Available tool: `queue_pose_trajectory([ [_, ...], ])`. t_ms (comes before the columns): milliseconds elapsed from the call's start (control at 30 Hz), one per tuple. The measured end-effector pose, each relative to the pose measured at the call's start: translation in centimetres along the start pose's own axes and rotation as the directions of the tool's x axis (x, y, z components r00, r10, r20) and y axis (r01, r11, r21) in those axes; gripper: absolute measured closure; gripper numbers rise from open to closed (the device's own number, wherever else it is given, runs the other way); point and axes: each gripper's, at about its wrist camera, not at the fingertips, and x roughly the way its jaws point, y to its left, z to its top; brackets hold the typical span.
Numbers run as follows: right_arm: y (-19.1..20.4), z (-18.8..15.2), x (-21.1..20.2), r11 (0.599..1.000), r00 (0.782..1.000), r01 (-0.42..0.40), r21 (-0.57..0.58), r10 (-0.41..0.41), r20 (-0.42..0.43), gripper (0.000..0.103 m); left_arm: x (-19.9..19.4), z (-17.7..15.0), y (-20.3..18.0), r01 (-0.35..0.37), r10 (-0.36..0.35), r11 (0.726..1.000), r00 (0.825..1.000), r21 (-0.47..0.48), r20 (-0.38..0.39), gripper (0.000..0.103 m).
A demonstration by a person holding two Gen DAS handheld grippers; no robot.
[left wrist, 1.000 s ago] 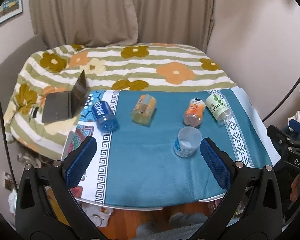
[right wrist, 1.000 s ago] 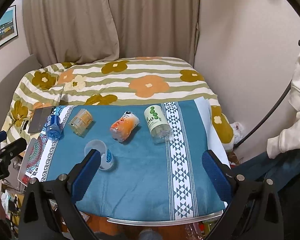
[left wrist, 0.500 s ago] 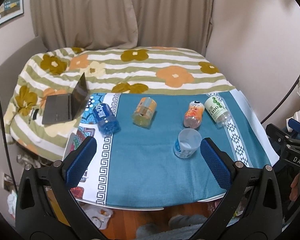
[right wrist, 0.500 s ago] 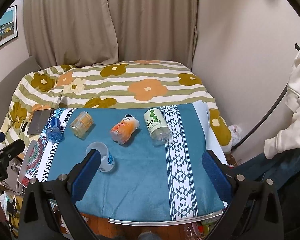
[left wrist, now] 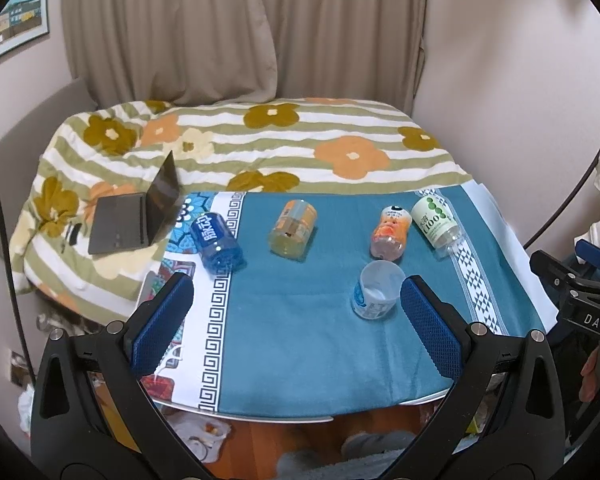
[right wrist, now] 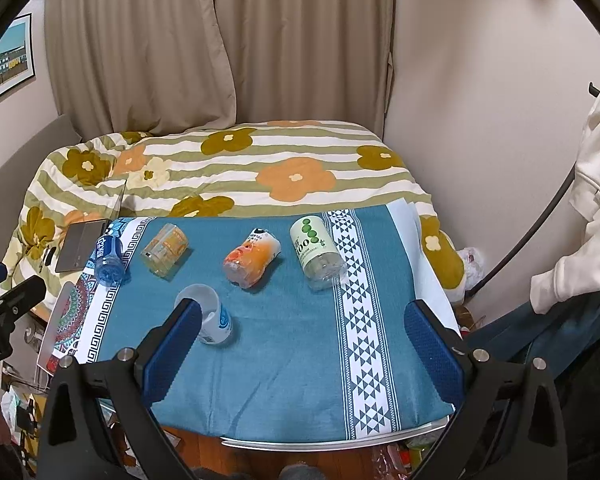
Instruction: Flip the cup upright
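Cup (left wrist: 376, 294) lies on its side on the worktop (left wrist: 300, 344), mouth toward the far left, near the front, in front of the orange bottle (left wrist: 391, 232). Left gripper (left wrist: 296, 320) spread wide, empty, held above the worktop's front edge. Right gripper (right wrist: 302, 346) also spread, empty; its left finger (right wrist: 172, 344) overlaps the cup (right wrist: 210, 316) in view. Blue bottle (left wrist: 217, 241), yellow jar (left wrist: 293, 228), green bottle (left wrist: 436, 222) lie in a row behind. Laptop (left wrist: 136, 212) on bed.

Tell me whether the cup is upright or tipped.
Tipped: the cup lies on its side on the blue cloth, open mouth showing.
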Motion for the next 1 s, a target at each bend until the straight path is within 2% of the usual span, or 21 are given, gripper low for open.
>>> queue_pose_trajectory([
  [1000, 0.00, -0.14, 0.02, 1.000, 1.000, -0.001, 0.005, 0.001, -0.002, 0.002, 0.16, 0.28, -0.18, -0.004, 0.004, 1.000, 1.000, 0.011, 0.010, 0.000],
])
